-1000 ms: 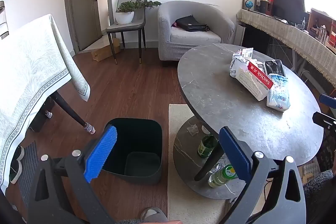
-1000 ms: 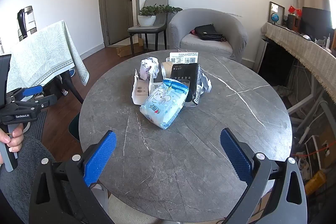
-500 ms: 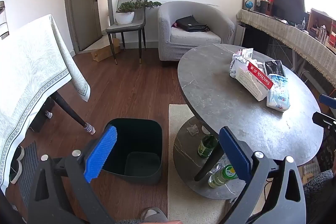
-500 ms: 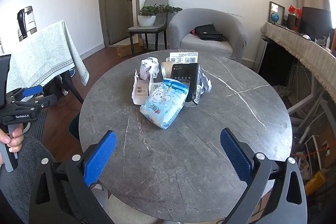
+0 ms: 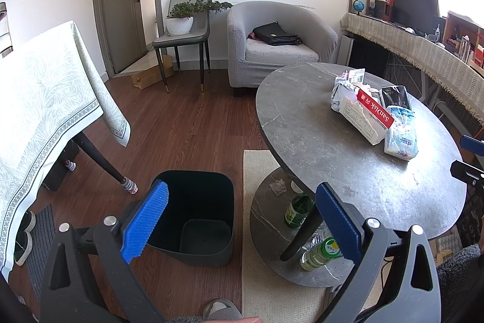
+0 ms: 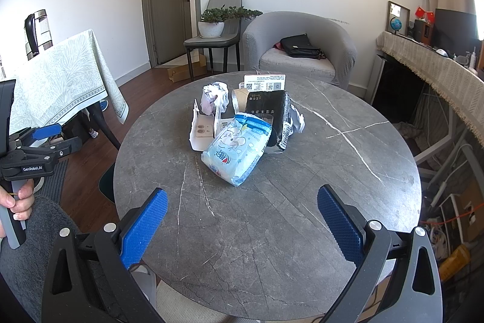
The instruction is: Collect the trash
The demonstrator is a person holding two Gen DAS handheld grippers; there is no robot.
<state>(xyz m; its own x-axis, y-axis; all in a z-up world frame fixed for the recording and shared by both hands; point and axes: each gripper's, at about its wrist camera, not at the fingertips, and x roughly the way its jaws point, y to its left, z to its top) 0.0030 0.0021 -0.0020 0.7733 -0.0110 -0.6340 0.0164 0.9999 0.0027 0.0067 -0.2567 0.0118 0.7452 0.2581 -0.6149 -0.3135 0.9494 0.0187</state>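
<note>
A pile of trash lies mid-table on the round grey table (image 6: pixel 272 232): a blue-white tissue pack (image 6: pixel 237 150), a torn white box (image 6: pixel 201 132), a crumpled paper ball (image 6: pixel 214 96), a black packet (image 6: pixel 266 111). In the left wrist view the pile shows as a SanDisk box (image 5: pixel 367 114) and the tissue pack (image 5: pixel 400 135). A dark green bin (image 5: pixel 196 211) stands on the floor left of the table. My left gripper (image 5: pixel 242 220) is open and empty above the bin. My right gripper (image 6: pixel 242 220) is open and empty over the table's near edge.
Two green bottles (image 5: pixel 295 209) stand on the table's lower shelf. A cloth-covered table (image 5: pixel 39 99) is at the left, a grey armchair (image 5: pixel 278 44) and chair with plant (image 5: pixel 181 20) at the back. A cream rug (image 5: pixel 263 262) lies under the table.
</note>
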